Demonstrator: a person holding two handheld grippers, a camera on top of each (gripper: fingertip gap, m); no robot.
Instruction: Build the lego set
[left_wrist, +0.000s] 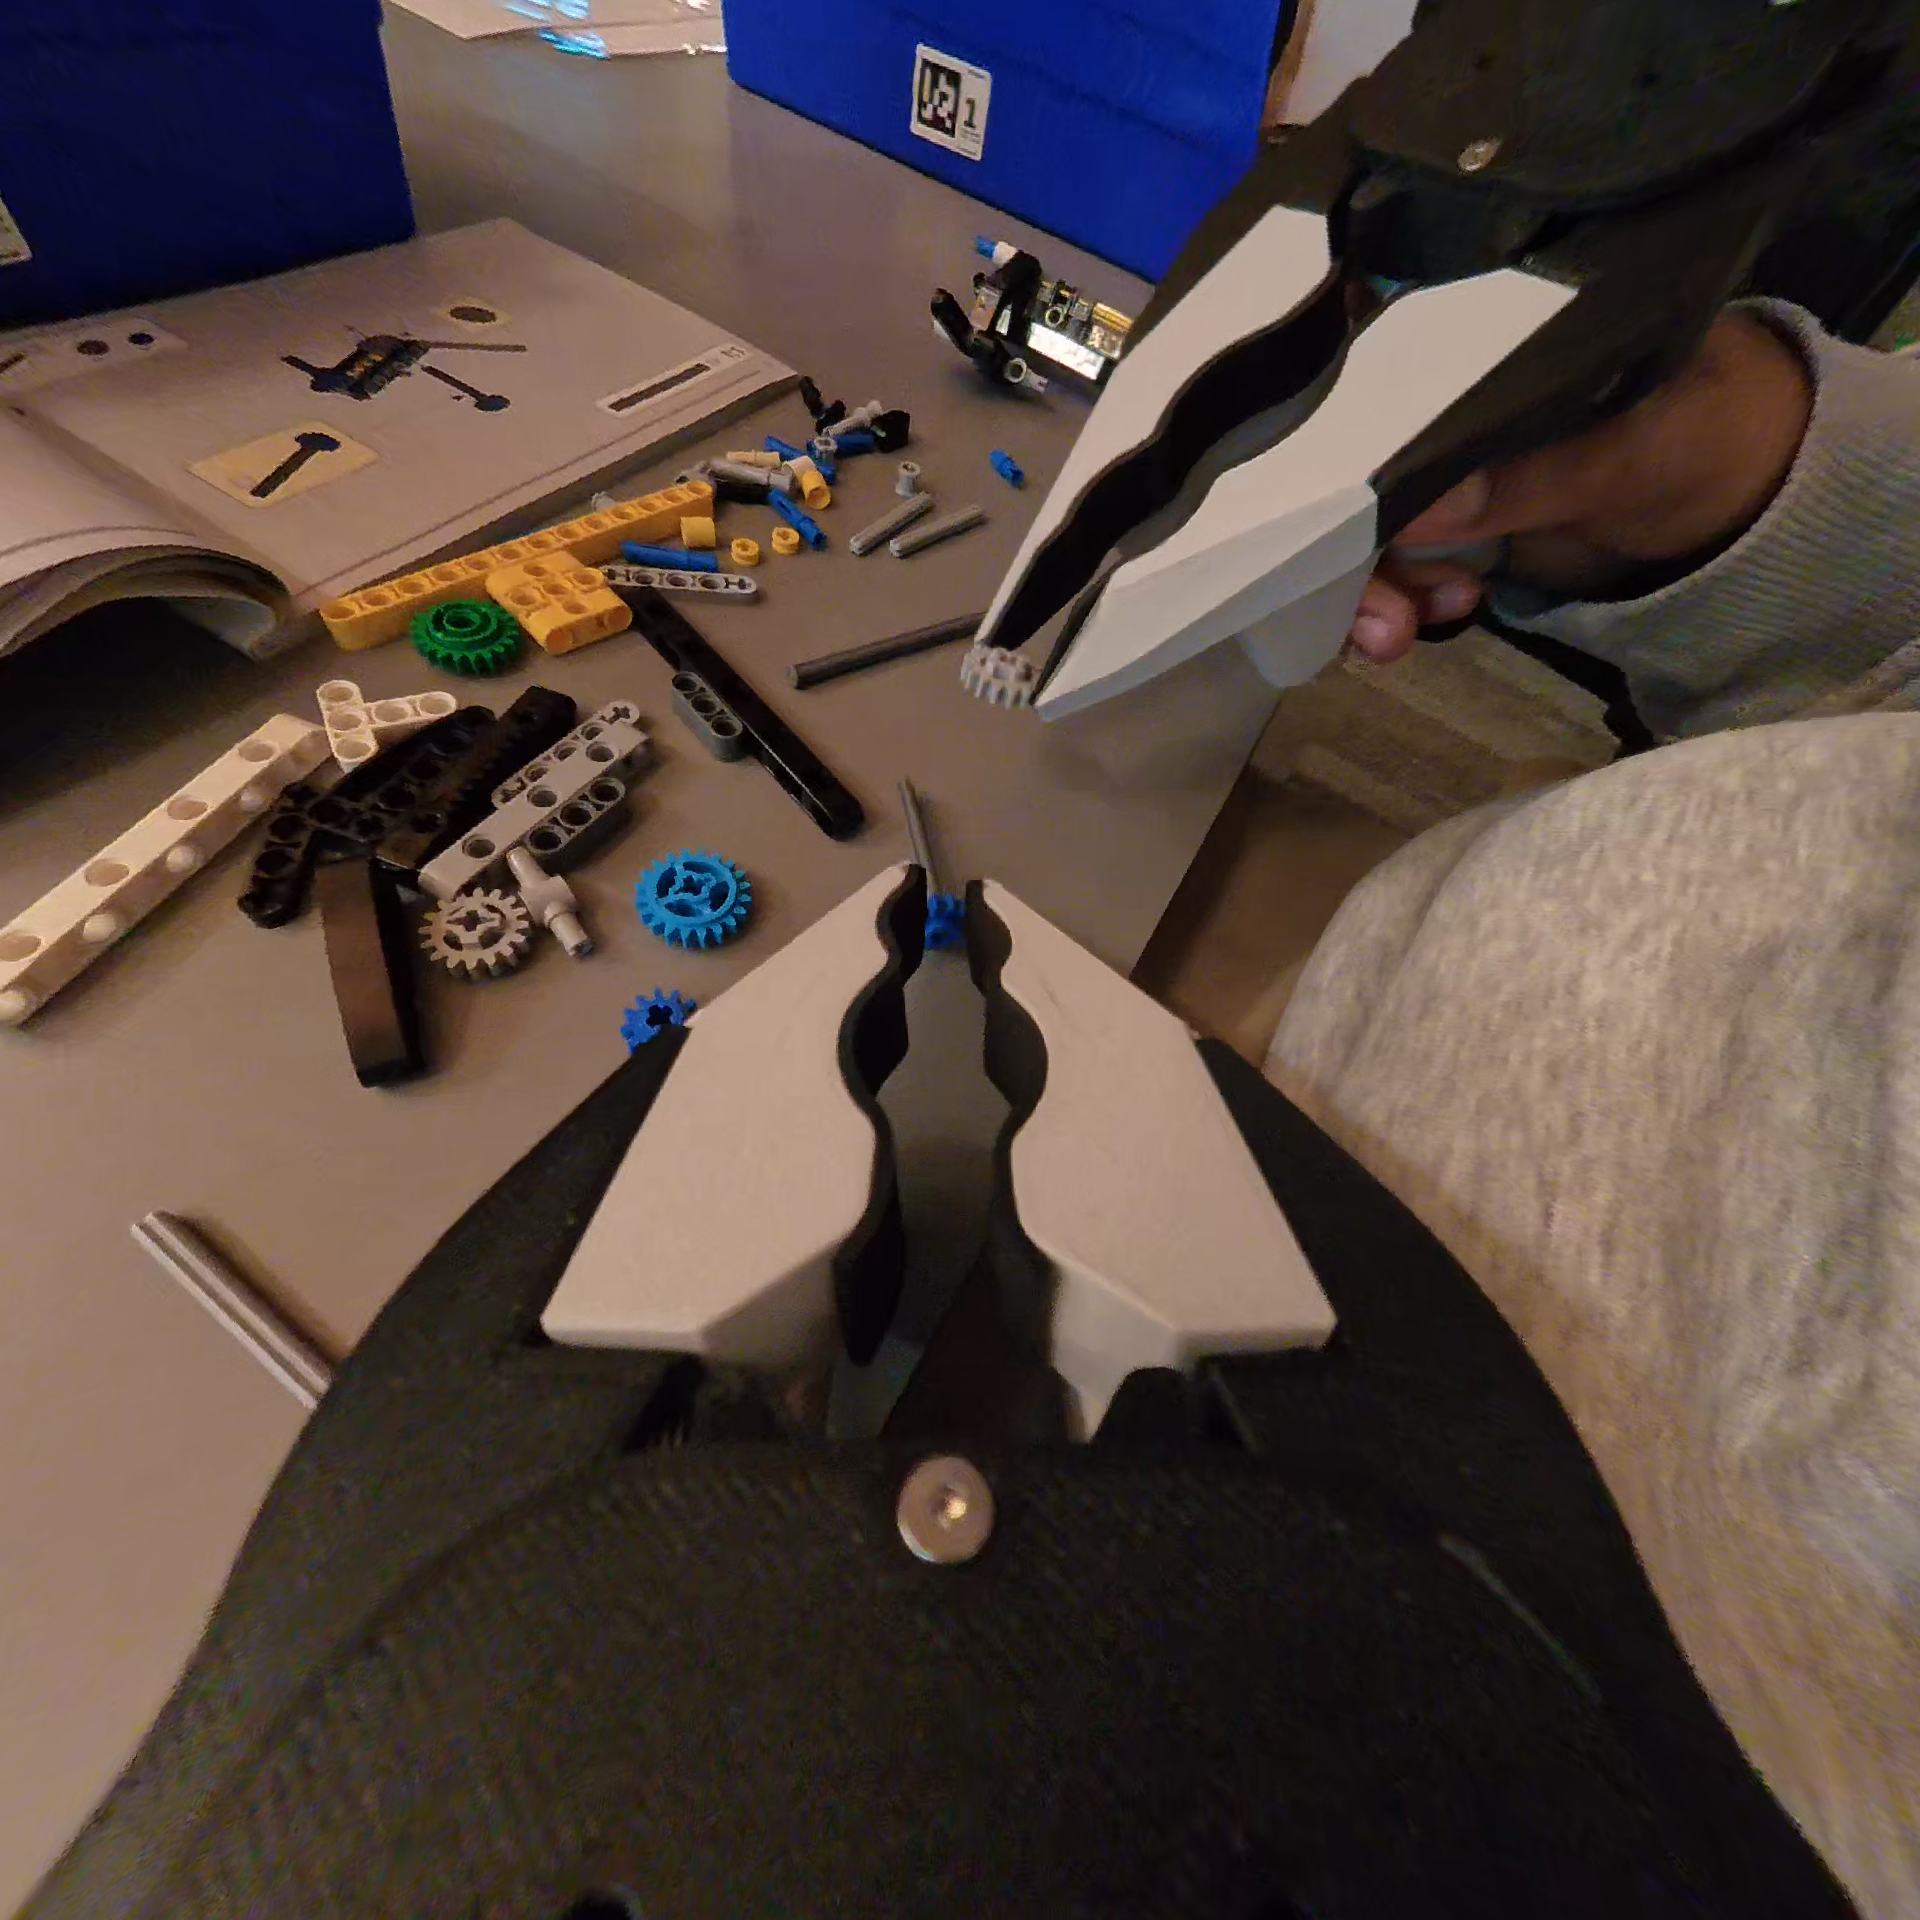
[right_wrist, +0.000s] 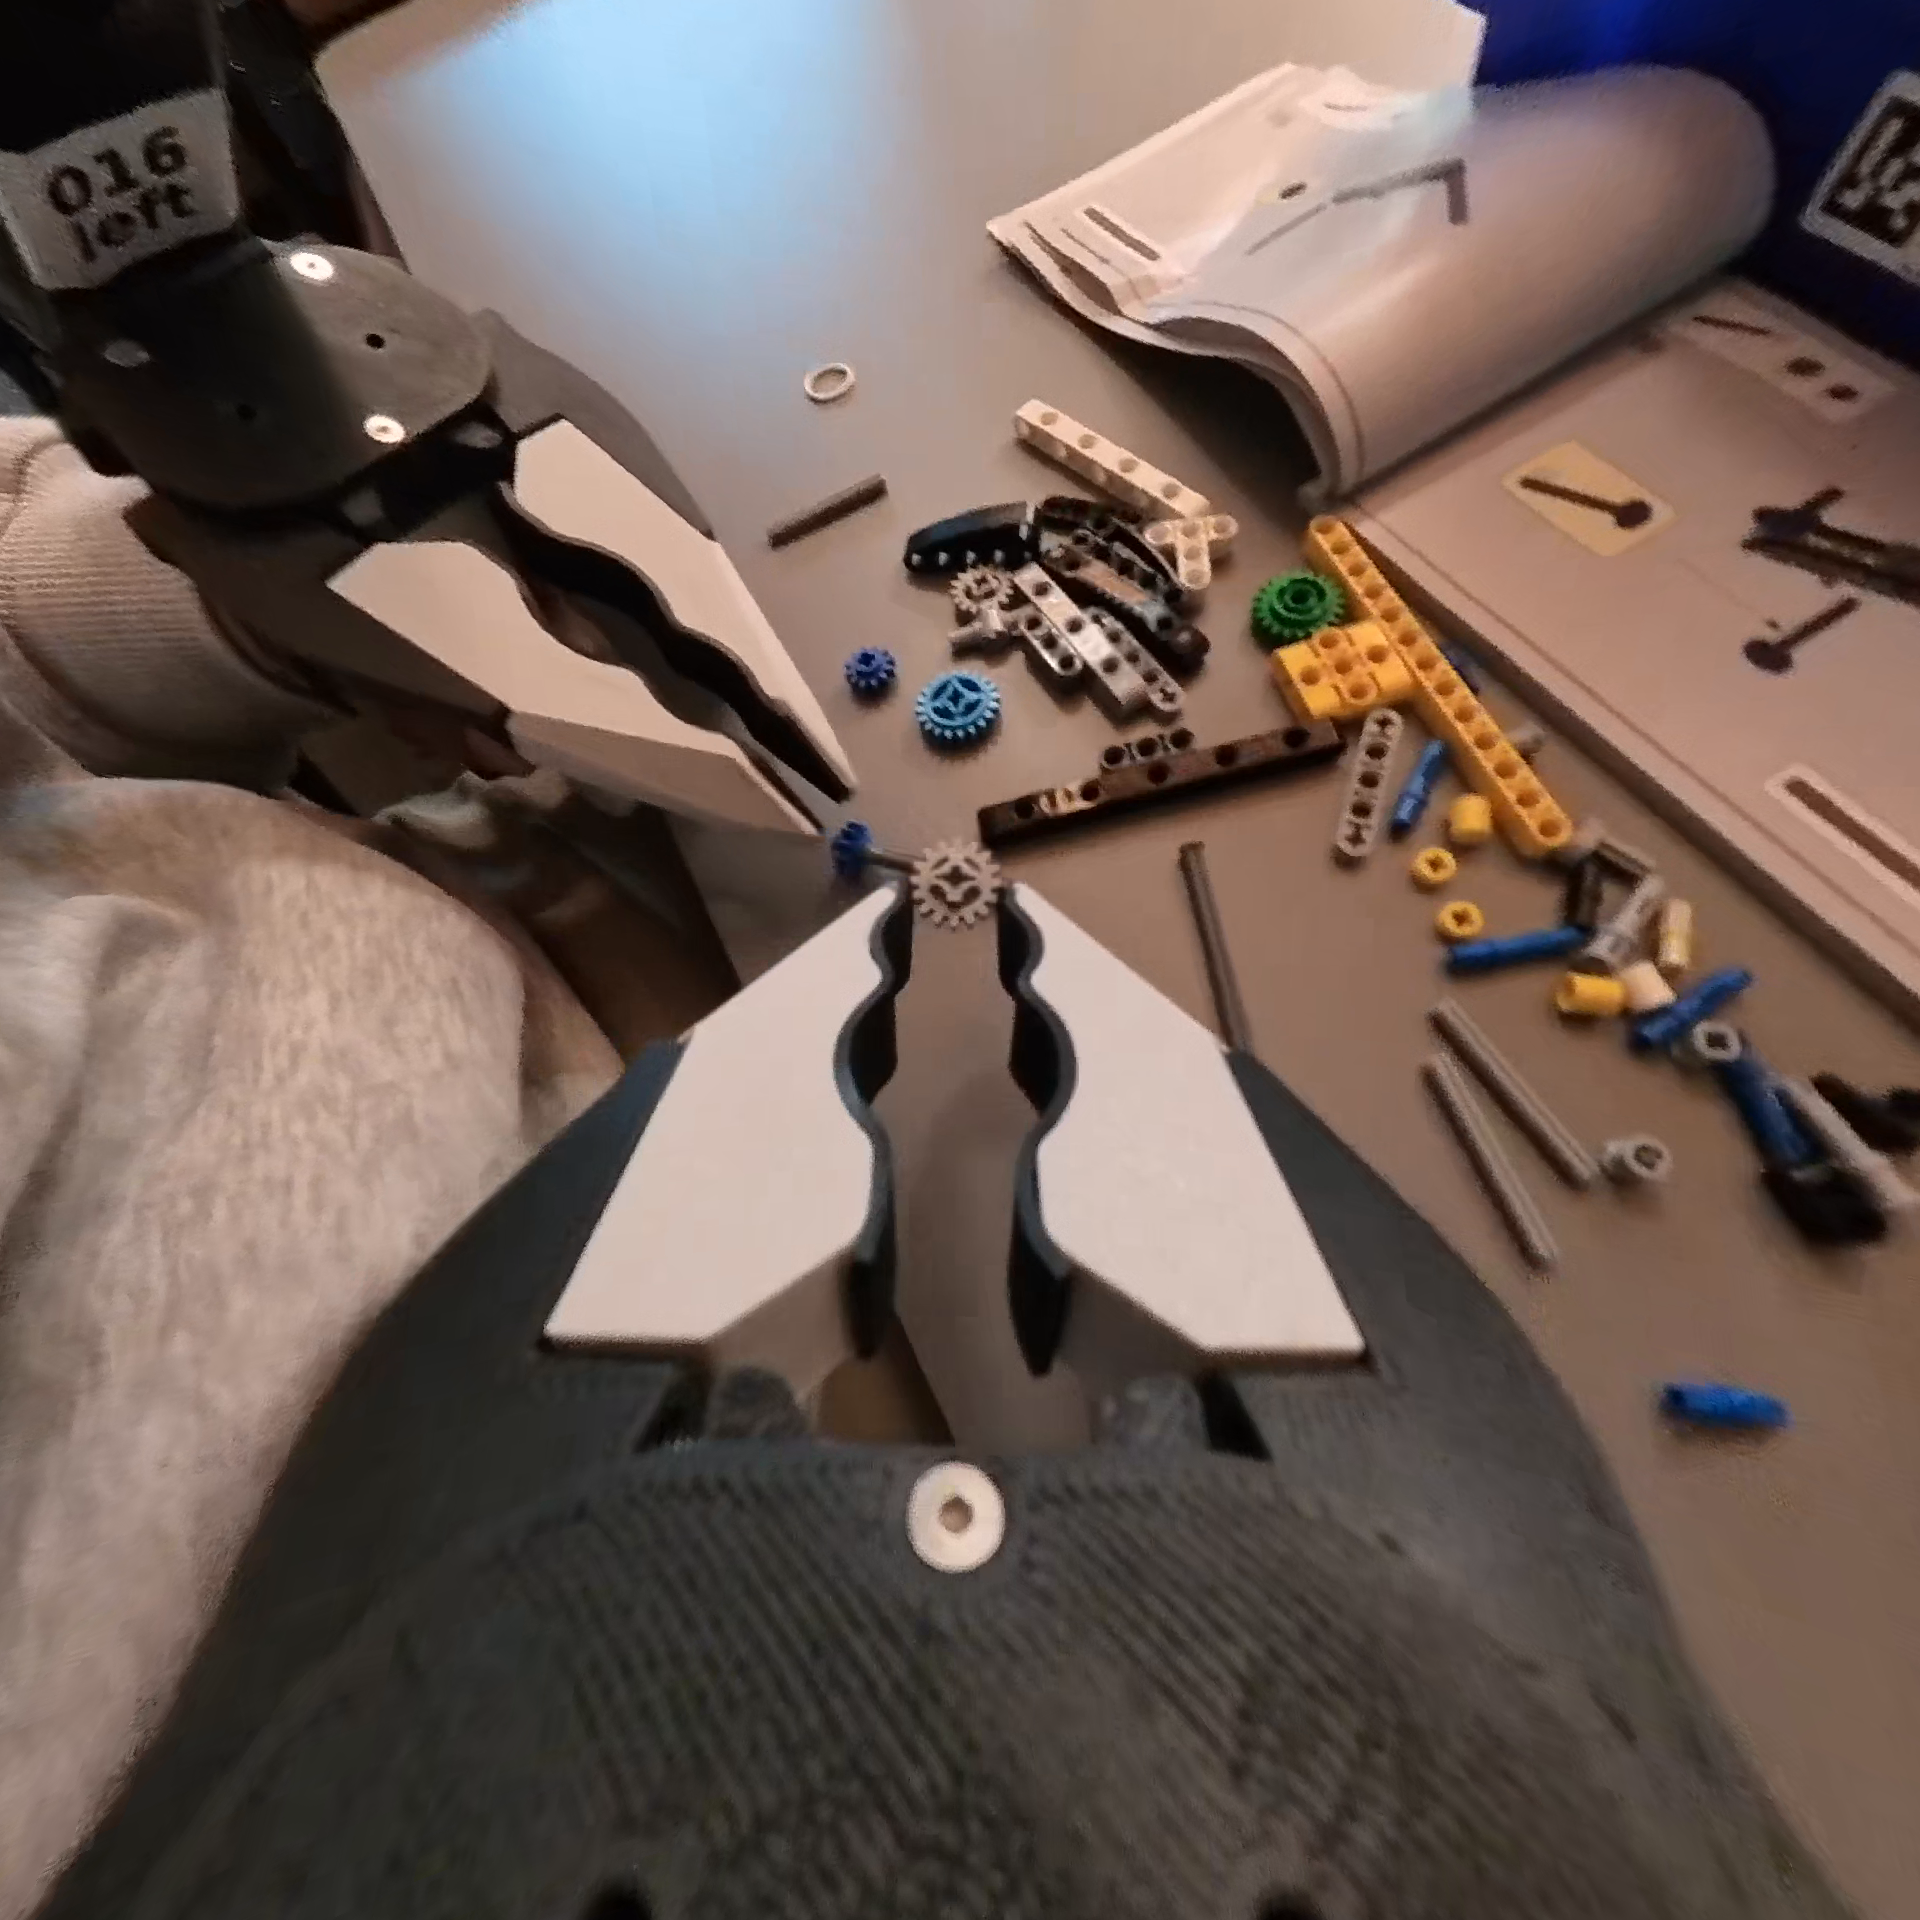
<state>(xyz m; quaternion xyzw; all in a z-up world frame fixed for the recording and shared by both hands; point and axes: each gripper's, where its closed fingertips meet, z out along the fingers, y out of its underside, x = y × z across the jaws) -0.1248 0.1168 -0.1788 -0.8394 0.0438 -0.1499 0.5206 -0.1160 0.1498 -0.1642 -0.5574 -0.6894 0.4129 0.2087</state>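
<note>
My left gripper (left_wrist: 940, 902) is shut on a small blue gear (left_wrist: 941, 920) that sits on a thin grey axle (left_wrist: 912, 821); the axle sticks out past the fingertips. In the right wrist view the left gripper (right_wrist: 836, 819) comes in from the upper left with the blue gear (right_wrist: 850, 840). My right gripper (right_wrist: 954, 902) is shut on a grey gear (right_wrist: 954, 883), held upright above the table. In the left wrist view the right gripper (left_wrist: 1013, 675) holds this grey gear (left_wrist: 995, 675) a short way beyond the axle tip, apart from it.
Loose pieces lie on the grey table (left_wrist: 644, 187): a yellow beam (left_wrist: 520, 561), green gear (left_wrist: 464, 634), larger blue gear (left_wrist: 693, 899), black beams, pins and axles. An open instruction booklet (left_wrist: 364, 416), blue bins (left_wrist: 1039, 104) and a small part-built model (left_wrist: 1029, 317) lie behind. A person's grey sleeve is at the table edge. Across from one pair of fingers to the other is roughly 5 cm. Between my right fingertips and the small part-built model (left_wrist: 1029, 317) there is roughly 20 cm.
</note>
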